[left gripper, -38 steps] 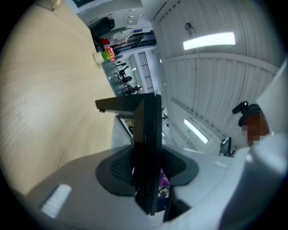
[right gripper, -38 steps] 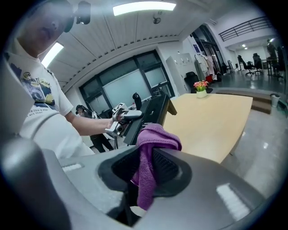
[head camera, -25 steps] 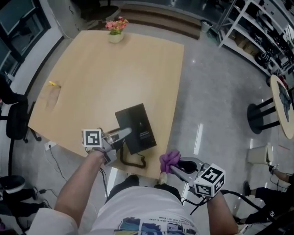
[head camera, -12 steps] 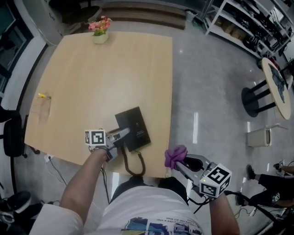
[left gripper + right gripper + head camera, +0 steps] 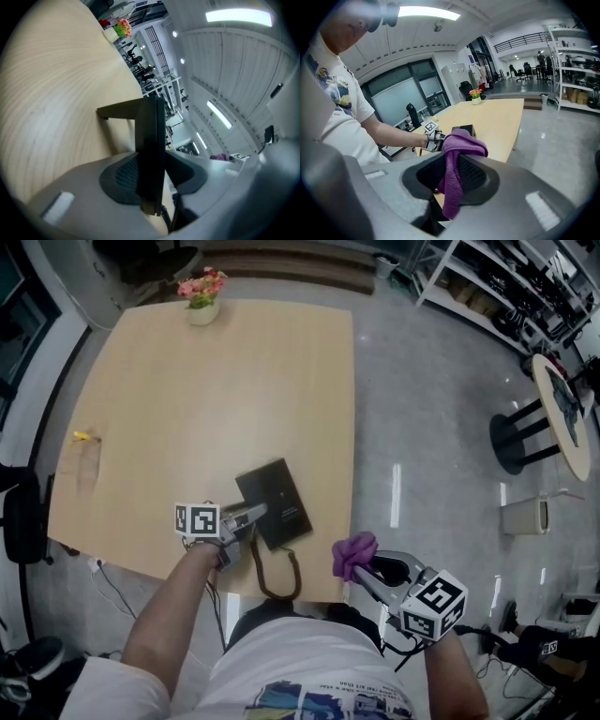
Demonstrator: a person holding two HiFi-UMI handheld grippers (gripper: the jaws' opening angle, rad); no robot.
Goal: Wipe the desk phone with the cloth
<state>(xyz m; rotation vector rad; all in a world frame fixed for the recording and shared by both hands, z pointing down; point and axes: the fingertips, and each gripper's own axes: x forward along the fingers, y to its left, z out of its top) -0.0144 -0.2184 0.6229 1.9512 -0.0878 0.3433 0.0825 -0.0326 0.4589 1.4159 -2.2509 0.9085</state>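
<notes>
head view: a pale wooden table (image 5: 206, 381) fills the upper left of the frame. the black desk phone (image 5: 274, 502) lies near the table's lower edge, just left of centre, and its coiled cord (image 5: 274, 579) loops down over that edge. the left gripper (image 5: 253, 515) reaches in from the lower left and meets the phone's lower left corner. the right gripper (image 5: 364, 568) sits lower and right of centre, off the table and over the grey floor, with a purple cloth (image 5: 352, 553) bunched at its tip, apart from the phone. a pot of pink flowers (image 5: 202, 292) stands at the table's far edge, at the top of the frame.

left gripper view: the left gripper (image 5: 152, 176) has its jaws drawn in on the desk phone (image 5: 150, 126), whose thin dark edge stands upright between the two pads, with a pad against each side. the table (image 5: 56, 93) spreads over the left half of the frame, and the flowers (image 5: 123, 27) show small at the upper left.

right gripper view: the right gripper (image 5: 452, 180) is clamped on the cloth (image 5: 459, 145), which hangs down between the pads and bulges above them at centre frame. beyond it the person's arm leads to the left gripper (image 5: 433, 137) at the desk phone (image 5: 465, 129) on the table (image 5: 501, 117). the flowers (image 5: 476, 93) stand at the far end.
</notes>
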